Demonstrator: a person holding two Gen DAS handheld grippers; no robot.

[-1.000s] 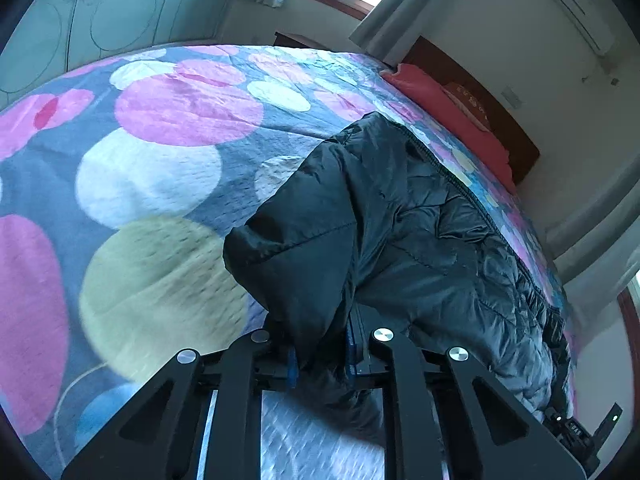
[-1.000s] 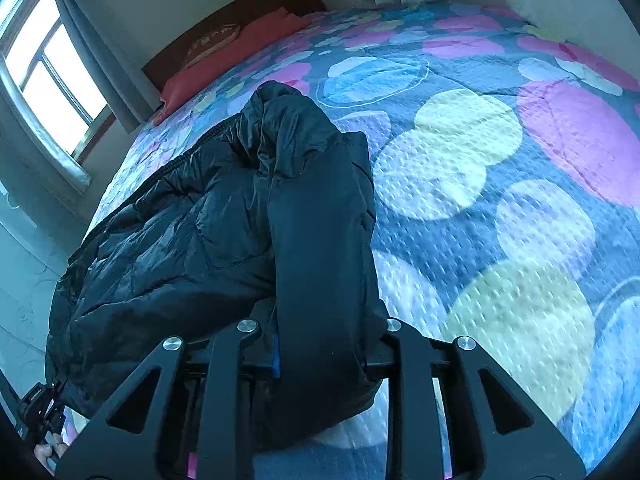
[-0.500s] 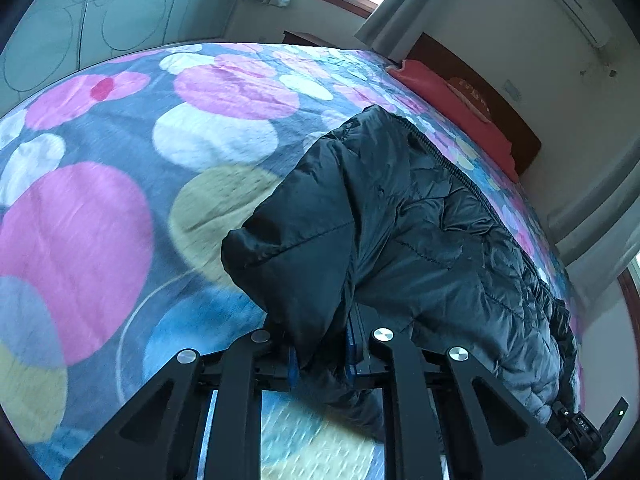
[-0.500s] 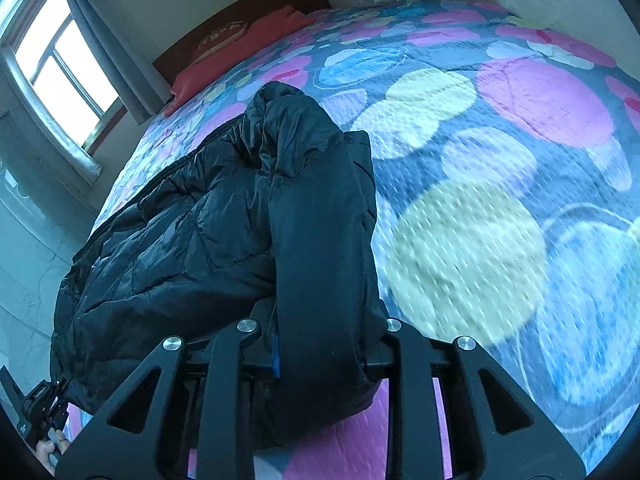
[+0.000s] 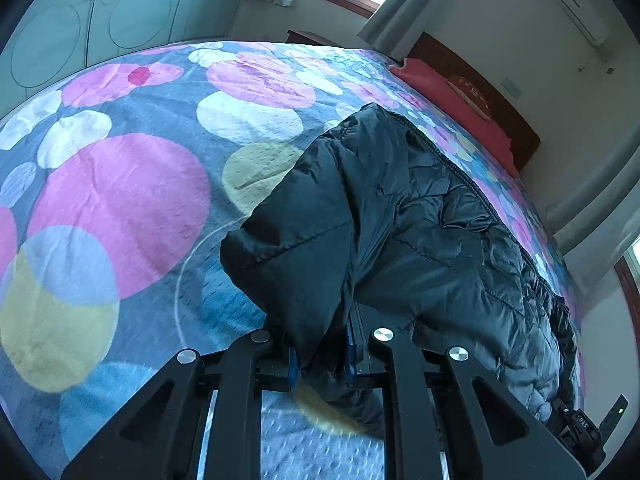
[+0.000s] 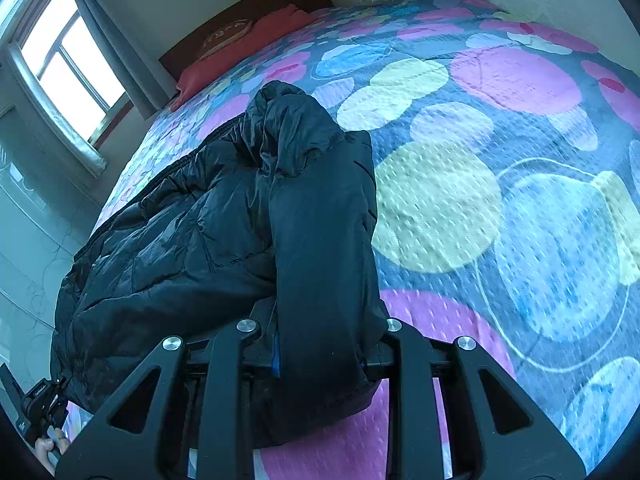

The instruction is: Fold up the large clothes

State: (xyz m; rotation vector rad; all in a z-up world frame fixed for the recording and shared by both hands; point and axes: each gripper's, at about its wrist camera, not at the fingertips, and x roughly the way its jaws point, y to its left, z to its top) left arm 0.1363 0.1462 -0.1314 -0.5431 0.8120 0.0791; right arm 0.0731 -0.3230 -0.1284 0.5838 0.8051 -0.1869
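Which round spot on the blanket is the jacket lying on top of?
The yellowish spot beside the black jacket: its right side is hidden under the jacket, while the big pink spot shows fully.

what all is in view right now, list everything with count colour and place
jacket: one, black, puffy, lying across the bed, two bunches pinched up
bedspread: one, grey-blue with pink, yellow, white and blue circles, covering the bed
pillow: one, red, at the head of the bed
headboard: one, dark brown, behind the pillow
window: one seen from each side, bright, grey curtains
air conditioner: one, white, high on the wall
left gripper: one, black, shut on jacket
right gripper: one, black, shut on jacket
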